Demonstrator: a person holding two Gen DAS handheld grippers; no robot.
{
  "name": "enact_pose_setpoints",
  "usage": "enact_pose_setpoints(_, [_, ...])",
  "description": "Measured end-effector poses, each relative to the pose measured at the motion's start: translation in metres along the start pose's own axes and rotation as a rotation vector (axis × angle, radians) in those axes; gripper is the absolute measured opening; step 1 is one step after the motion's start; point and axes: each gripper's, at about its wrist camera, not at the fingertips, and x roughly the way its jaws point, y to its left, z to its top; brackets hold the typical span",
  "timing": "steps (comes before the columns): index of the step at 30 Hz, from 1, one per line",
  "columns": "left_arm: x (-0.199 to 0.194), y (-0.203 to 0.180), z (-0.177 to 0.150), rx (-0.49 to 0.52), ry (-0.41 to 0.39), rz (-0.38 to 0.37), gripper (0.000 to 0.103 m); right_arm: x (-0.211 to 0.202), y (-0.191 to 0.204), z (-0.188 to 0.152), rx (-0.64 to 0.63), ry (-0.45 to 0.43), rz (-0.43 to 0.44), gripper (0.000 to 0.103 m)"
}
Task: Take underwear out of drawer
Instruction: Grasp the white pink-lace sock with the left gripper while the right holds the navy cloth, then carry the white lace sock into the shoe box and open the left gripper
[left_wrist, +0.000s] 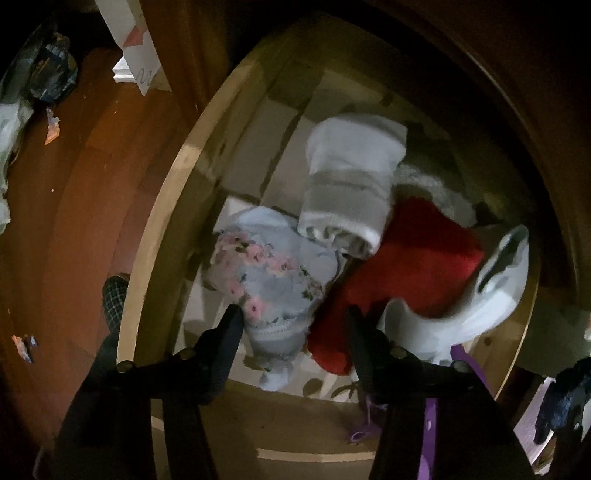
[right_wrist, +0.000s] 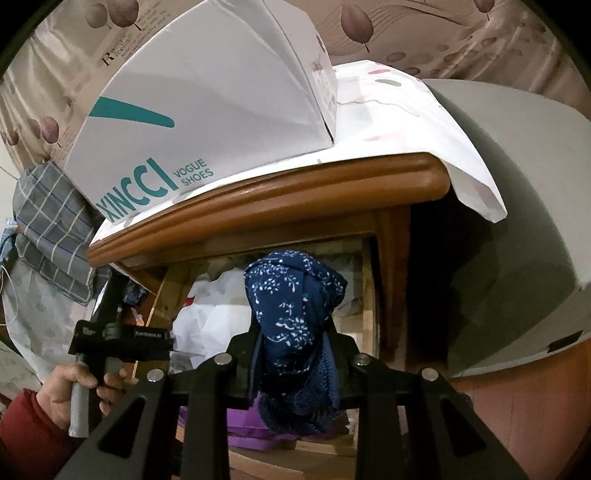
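Clamped between the two pads of the right gripper (right_wrist: 293, 347) is a navy underwear piece with white sprigs (right_wrist: 295, 295), bunched upward past the fingertips and held above the open drawer (right_wrist: 369, 280); the jaws are clenched tight on the cloth. Beyond those tongs a white shoe box (right_wrist: 207, 110) is seen on a paper-covered wooden cabinet top (right_wrist: 280, 188), and to their left a hand (right_wrist: 79, 384) in a red sleeve is seen gripping the handle of the other tool. Left gripper (left_wrist: 291, 317) is pointed steeply down into the drawer, its jaws partly open; a pale blue floral underwear piece (left_wrist: 266, 277) lies between the fingertips, just touching the left one, but whether the pads press on it cannot be told. A red garment (left_wrist: 406, 258) lies at the right fingertip, a rolled white-and-grey cloth (left_wrist: 351, 177) just beyond the tips, and a white garment (left_wrist: 461, 314) to the right of the right finger. Drawer's pale wooden rim (left_wrist: 162, 229) is seen left of the tongs, with the brown floor (left_wrist: 74, 184) further left.
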Motion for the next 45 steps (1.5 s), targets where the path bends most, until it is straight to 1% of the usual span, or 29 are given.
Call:
enact_pose_setpoints(5, [0.014,-0.001,0.009,-0.046,0.040,0.031,0.053,-0.004,-0.003,0.001,0.008,-0.011,-0.005,0.027])
enact_pose_setpoints(7, [0.020,0.002,0.013,-0.077,0.069,0.028,0.053,-0.006,-0.005,0.002,0.014,-0.015,-0.011,0.027])
enact_pose_setpoints(9, [0.025,0.007,0.021,-0.098,0.083,0.027,0.053,-0.007,-0.007,0.002,0.021,-0.015,-0.013,0.027])
enact_pose_setpoints(12, [0.027,0.002,0.027,-0.078,0.080,0.054,0.051,-0.007,-0.006,0.002,0.019,-0.015,-0.019,0.027])
enact_pose_setpoints(13, [0.028,0.000,0.028,-0.069,0.075,0.075,0.049,-0.006,-0.006,0.002,0.019,-0.013,-0.018,0.027])
enact_pose_setpoints(15, [0.030,-0.004,0.028,-0.051,0.077,0.079,0.029,-0.006,-0.005,0.002,0.019,-0.015,-0.021,0.027])
enact_pose_setpoints(16, [0.029,-0.005,0.028,-0.048,0.070,0.075,0.029,-0.006,-0.006,0.002,0.017,-0.014,-0.020,0.027])
enact_pose_setpoints(17, [0.027,-0.006,0.030,-0.045,0.065,0.073,0.024,-0.006,-0.005,0.003,0.015,-0.015,-0.021,0.027])
enact_pose_setpoints(20, [0.020,-0.009,0.024,-0.023,0.035,0.076,0.019,-0.006,-0.006,0.003,0.016,-0.014,-0.019,0.027])
enact_pose_setpoints(22, [0.014,-0.010,0.021,-0.004,0.017,0.078,0.019,-0.004,-0.006,0.003,0.016,-0.012,-0.025,0.027])
enact_pose_setpoints(26, [0.000,-0.008,0.010,0.023,-0.015,0.055,0.018,-0.002,-0.006,0.003,0.021,-0.008,-0.028,0.027])
enact_pose_setpoints(29, [-0.019,-0.008,-0.005,0.063,-0.064,0.060,0.018,-0.001,-0.005,0.003,0.015,-0.005,-0.036,0.027])
enact_pose_setpoints(36, [-0.064,-0.009,-0.038,0.144,-0.158,0.040,0.018,0.006,-0.003,0.004,0.014,0.005,-0.054,0.027])
enact_pose_setpoints(40, [-0.092,-0.012,-0.062,0.209,-0.238,0.065,0.018,0.011,0.002,0.003,-0.014,0.010,-0.079,0.027])
enact_pose_setpoints(44, [-0.115,-0.018,-0.076,0.295,-0.318,0.091,0.018,0.017,0.005,0.002,-0.024,0.024,-0.089,0.027])
enact_pose_setpoints(45, [-0.124,-0.019,-0.078,0.320,-0.343,0.111,0.018,0.019,0.005,0.002,-0.027,0.029,-0.091,0.027])
